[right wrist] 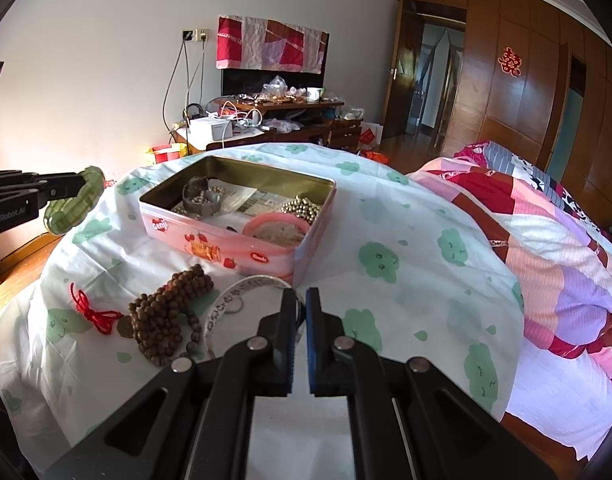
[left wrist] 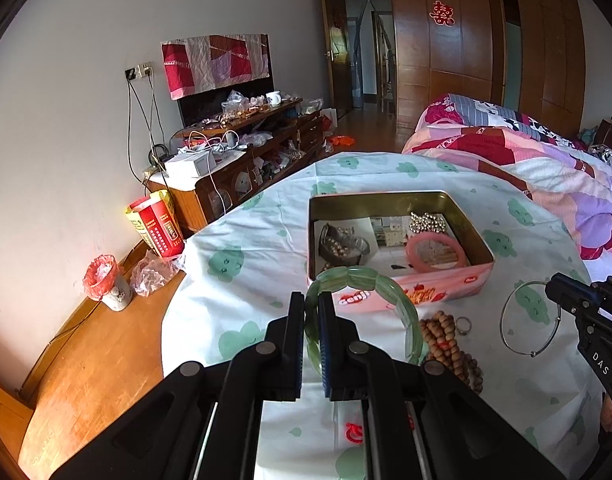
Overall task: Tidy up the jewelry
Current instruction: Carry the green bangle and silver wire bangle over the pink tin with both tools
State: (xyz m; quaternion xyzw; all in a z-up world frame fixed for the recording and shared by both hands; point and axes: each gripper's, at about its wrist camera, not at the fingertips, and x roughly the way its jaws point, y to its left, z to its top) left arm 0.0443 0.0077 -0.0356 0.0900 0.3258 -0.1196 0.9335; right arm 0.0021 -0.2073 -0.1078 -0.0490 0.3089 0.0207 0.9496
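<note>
Left tongs [left wrist: 311, 312] pinching green bangle [left wrist: 369, 280] by its rim, lifted just near side of open pink tin [left wrist: 445, 284]. Looks stiff, smooth, likely brittle; grip across the band. Right tongs [right wrist: 302, 308] pinching thin silver bangle [right wrist: 242, 284] on tabletop [right wrist: 405, 220]; light, springy.

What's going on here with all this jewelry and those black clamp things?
A person is sorting jewelry into a pink tin on a cloth-covered table. The left tool is shut on a green bangle, held up in the air near the tin. The right tool is shut on a thin silver bangle. A pink bangle and some beads already lie in the tin; brown wooden beads and a red string remain on the cloth.
</note>
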